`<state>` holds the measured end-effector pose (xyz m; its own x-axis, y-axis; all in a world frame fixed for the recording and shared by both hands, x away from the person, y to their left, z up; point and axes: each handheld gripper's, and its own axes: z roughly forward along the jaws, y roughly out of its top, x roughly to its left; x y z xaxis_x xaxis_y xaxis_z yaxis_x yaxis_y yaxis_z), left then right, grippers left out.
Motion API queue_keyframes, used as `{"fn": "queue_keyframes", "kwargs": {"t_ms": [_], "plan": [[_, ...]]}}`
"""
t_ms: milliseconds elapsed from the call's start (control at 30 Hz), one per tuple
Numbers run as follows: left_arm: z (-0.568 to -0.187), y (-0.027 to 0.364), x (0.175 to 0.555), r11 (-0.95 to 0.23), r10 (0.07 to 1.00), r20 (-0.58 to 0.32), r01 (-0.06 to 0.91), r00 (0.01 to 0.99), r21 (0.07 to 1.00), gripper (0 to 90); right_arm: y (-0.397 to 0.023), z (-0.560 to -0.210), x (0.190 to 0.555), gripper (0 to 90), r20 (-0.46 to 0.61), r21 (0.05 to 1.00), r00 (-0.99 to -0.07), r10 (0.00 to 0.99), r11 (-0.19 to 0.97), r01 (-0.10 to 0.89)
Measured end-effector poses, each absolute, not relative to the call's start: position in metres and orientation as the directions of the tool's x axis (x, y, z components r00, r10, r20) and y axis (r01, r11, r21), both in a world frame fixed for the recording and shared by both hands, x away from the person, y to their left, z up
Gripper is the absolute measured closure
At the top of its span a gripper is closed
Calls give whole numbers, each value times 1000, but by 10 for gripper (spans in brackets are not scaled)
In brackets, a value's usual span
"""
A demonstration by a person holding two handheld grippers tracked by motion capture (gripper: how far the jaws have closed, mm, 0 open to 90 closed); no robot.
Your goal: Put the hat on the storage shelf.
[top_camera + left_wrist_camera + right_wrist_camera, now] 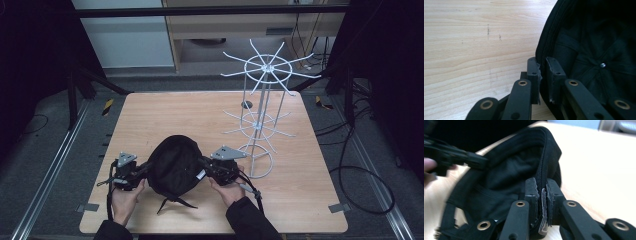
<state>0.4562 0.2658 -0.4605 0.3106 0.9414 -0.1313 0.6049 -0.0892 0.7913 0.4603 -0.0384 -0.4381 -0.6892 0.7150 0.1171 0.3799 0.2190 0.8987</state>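
Holding a black cap between my two claws, I have it near the front edge of a pale wooden table, roughly in the middle between my hands. My left claw grips the cap's rim on the left side; in the left gripper view the jaws are pinched narrow on the edge of the cap, one pad outside and one inside, with the cap's dark lining and a small metal rivet showing beyond. My right claw grips the opposite rim; in the right gripper view the jaws press on the cap's band, where a grey strip of fabric sits between the pads. The cap's opening faces up toward me, and a strap trails from it onto the table. In the right gripper view my left claw shows blurred across the cap. A white wire rack with spokes stands on the table behind my right hand, apart from the cap.
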Motion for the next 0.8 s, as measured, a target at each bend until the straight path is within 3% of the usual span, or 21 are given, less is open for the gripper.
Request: {"fn": "queue_keyframes", "kwargs": {"t_ms": [133, 533, 800], "plan": [[-463, 266, 460, -66, 936, -163, 610, 312, 790, 815, -31, -427, 454, 823, 81, 921, -738, 670, 232, 312], [-469, 263, 471, -40, 931, -188, 601, 312, 798, 809, -20, -421, 447, 827, 55, 939, -808, 586, 245, 241], [-472, 261, 474, -57, 924, -188, 604, 334, 795, 779, -24, -419, 444, 828, 19, 935, -804, 594, 274, 225]]}}
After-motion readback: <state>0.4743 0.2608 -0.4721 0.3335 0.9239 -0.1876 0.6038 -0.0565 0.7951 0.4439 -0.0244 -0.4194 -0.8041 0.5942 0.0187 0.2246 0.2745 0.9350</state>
